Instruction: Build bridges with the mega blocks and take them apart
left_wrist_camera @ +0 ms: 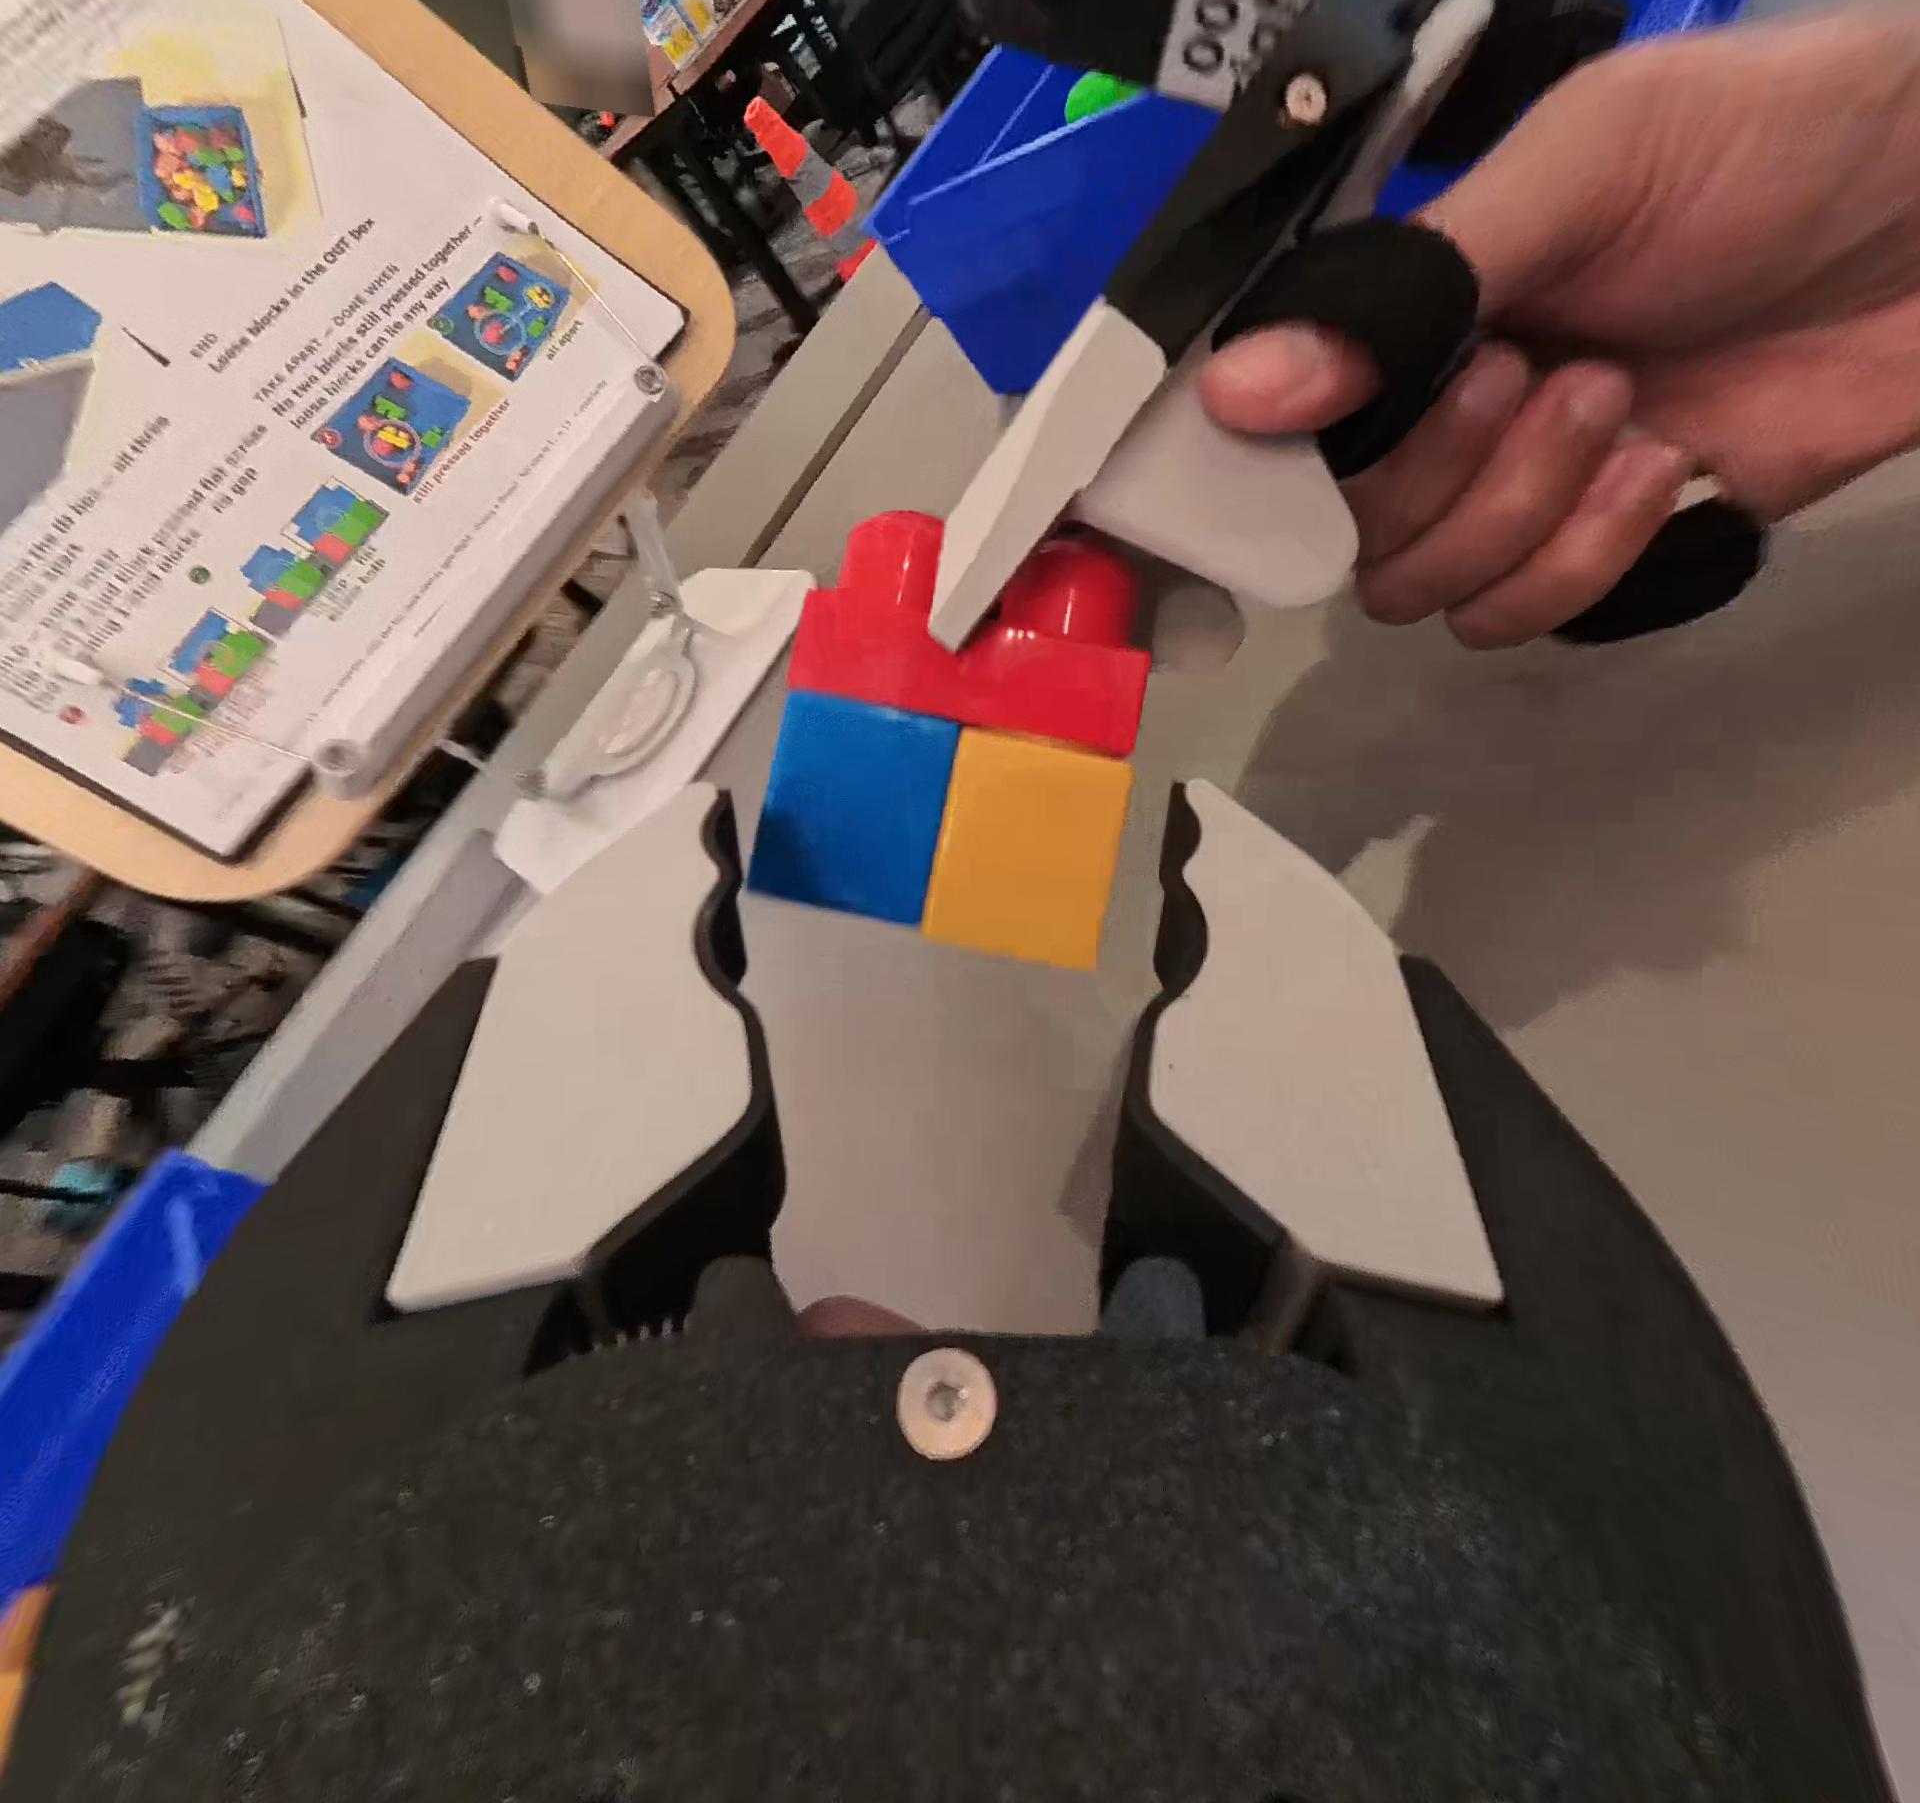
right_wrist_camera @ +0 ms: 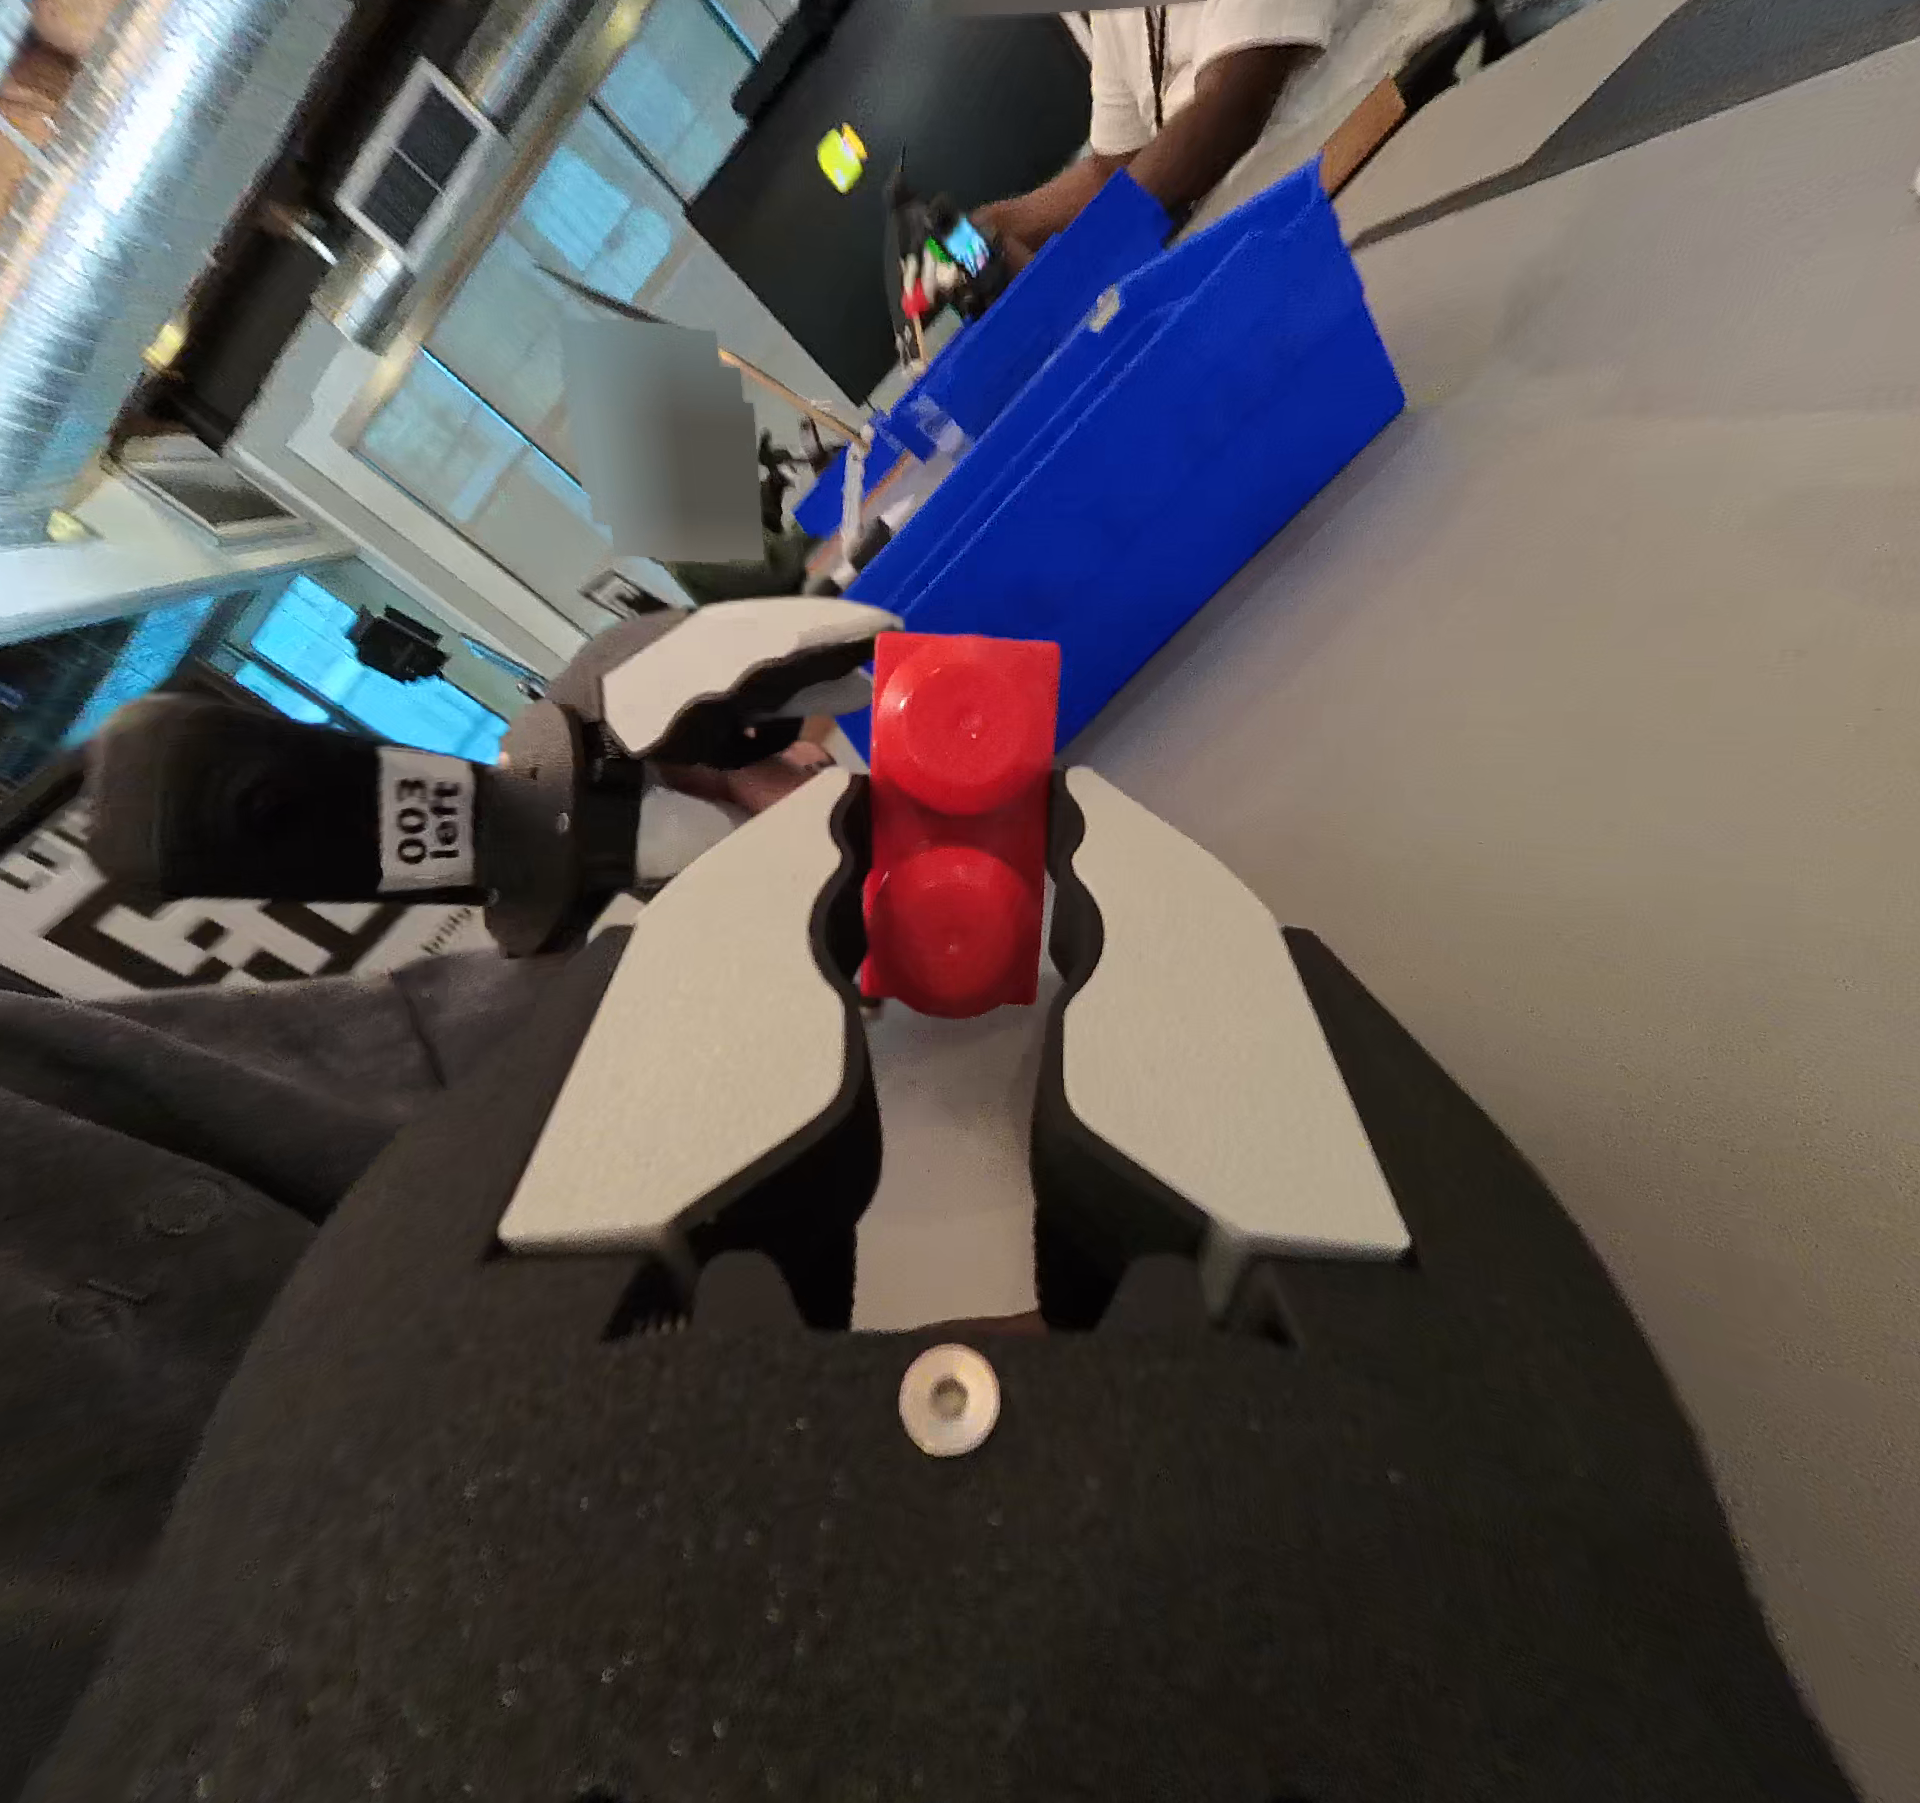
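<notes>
Blue bin [right_wrist_camera: 1164, 465]: I see plastic walls on the grey table [right_wrist_camera: 1610, 714]; I cannot see what is inside.
Bridge: my red block [left_wrist_camera: 966, 673] with two round bumps sits on a blue block [left_wrist_camera: 852, 803] and a yellow block [left_wrist_camera: 1023, 844], side by side and touching.
Right gripper [right_wrist_camera: 956, 886]: pinching the red block's sides.
Left gripper [left_wrist_camera: 945, 818]: spread wide, just before the two lower blocks.
Paper sheet [left_wrist_camera: 312, 382]: clipped to a wooden board, blurry.
</notes>
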A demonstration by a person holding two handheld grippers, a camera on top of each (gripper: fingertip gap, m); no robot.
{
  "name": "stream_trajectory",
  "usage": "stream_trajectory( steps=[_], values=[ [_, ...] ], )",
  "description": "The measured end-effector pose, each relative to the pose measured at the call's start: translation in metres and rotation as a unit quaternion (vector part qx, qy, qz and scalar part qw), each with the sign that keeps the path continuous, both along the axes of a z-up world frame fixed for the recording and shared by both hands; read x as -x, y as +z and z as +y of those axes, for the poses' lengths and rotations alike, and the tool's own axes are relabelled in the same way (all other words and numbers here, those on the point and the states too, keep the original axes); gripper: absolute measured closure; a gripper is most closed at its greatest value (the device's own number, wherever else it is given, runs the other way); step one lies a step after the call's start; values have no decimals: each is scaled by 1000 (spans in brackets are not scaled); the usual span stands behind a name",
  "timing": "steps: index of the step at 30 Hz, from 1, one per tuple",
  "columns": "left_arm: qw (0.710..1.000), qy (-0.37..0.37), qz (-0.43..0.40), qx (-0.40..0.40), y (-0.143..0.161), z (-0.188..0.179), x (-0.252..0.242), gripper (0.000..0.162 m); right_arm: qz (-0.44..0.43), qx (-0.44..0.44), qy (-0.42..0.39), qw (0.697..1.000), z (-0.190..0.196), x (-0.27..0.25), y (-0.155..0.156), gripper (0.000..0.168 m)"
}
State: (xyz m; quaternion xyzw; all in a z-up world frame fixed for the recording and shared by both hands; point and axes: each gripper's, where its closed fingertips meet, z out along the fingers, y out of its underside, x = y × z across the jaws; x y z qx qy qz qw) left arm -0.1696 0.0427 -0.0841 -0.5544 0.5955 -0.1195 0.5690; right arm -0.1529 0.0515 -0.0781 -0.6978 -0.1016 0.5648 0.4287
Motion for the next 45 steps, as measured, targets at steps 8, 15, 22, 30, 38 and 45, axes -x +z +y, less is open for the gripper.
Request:
stream_trajectory(
  steps=[8, 15, 22, 30, 38, 45],
  values=[
    [887, -55, -192, 417, 10, -1, 9, 86, 61, -36, -9, 997, -6, -8, 14, 136],
    [776, -128, -271, 556, 19, -3, 9, 111, 40, -65, 17, 997, -19, 3, 17, 136],
    [769, -170, -241, 568, 15, -20, 3, 126, 20, -72, 61, 995, -29, 6, 16, 136],
    [768, -178, -233, 570, 12, -18, 7, 126, 11, -42, 84, 995, -31, 13, 5, 136],
    [762, -175, -210, 587, 6, -25, 1, 126, 19, -49, 69, 996, -27, 5, 11, 136],
    [772, -157, -207, 581, 7, -23, 8, 103, 67, -35, 48, 996, -19, -5, 13, 136]
  ],
)
